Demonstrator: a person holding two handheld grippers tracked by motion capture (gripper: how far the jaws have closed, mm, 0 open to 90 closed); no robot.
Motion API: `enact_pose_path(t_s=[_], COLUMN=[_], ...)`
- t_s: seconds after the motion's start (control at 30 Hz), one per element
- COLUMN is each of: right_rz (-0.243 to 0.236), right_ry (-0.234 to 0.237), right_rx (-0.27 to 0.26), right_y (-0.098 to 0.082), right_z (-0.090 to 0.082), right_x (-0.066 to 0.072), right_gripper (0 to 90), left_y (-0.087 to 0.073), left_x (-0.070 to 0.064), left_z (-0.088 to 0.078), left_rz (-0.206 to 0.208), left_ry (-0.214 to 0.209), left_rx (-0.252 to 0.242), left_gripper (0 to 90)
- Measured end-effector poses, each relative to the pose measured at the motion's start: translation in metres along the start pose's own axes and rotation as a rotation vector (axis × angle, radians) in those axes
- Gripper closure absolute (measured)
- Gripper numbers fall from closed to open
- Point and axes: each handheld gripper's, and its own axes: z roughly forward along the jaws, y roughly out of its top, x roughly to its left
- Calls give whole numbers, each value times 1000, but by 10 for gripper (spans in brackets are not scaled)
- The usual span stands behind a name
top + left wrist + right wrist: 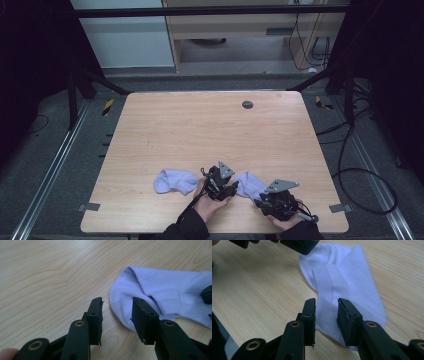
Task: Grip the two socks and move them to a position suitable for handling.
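Two pale lavender socks lie near the front edge of the wooden table (200,130). One sock (175,181) rests alone at the left. The other sock (250,184) (170,295) (352,282) lies flat between my two grippers. My left gripper (233,188) (117,305) is open, its jaws straddling that sock's rounded end without pressing it. My right gripper (258,201) (326,305) is open too, low over the sock's ribbed cuff band (324,285), which runs between its jaws. The left gripper's jaw (299,245) hangs over the sock's far end in the right gripper view.
A small grey round cap (247,104) sits in the tabletop near the far edge. Metal rails and cables run along the floor on both sides. A person's hands and dark sleeves come in from the bottom.
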Motion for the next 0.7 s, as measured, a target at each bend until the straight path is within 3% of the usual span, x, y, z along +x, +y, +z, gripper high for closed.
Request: enact_pose_path(t_s=[0.37,0.7], right_rz=[-13,-7], right_ry=[17,31], right_rx=[31,33], right_y=[-1,0], right_z=[5,6], right_x=[1,2], right_gripper=[740,872], left_y=[-1,-1], left_x=[0,-2], left_z=[6,7], left_rz=[-7,-6], left_ry=[1,-5], left_rx=[33,33], left_gripper=[705,828])
